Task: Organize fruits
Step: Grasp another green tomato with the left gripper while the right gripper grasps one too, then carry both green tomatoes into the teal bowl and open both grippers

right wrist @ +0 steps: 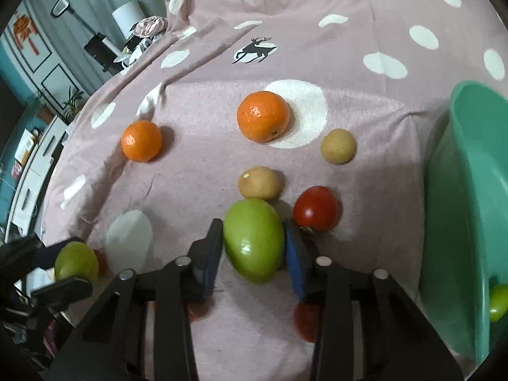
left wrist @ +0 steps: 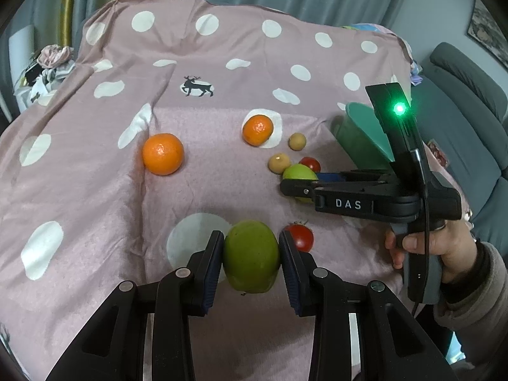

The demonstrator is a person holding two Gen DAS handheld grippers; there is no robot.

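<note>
Gripping a green apple (left wrist: 250, 255), the left gripper (left wrist: 250, 254) has both blue pads pressed on the fruit's sides, low over the pink spotted cloth (left wrist: 95, 190). A red tomato (left wrist: 300, 237) sits just right of the left gripper's right finger, on the cloth.

The right gripper (right wrist: 252, 244) has a second green apple (right wrist: 254, 239) between its fingers; pads touch both sides, so it is clamped on that apple. In the left wrist view the same right gripper (left wrist: 285, 187) comes in from the right, held by a hand (left wrist: 444, 254) in a grey sleeve, a green light on its body, the second apple partly hidden behind its finger.

Around the right gripper: another tomato (right wrist: 316, 208) just beside its right finger, touching or nearly so, cannot tell. A tan round fruit (right wrist: 258, 183) sits just behind the second apple, near or touching. A second tan fruit (right wrist: 338, 146) lies further back to the right. Two oranges on the cloth: one (right wrist: 263, 116) at the edge of a white dot, the other (right wrist: 142, 140) well apart to the left.

A teal basin (right wrist: 460, 190) stands at the right edge, tilted toward the camera, with a green fruit (right wrist: 498, 303) showing inside at its lower rim. A deer print (right wrist: 254, 49) marks the cloth further back. Curtains and furniture behind, blurred.
</note>
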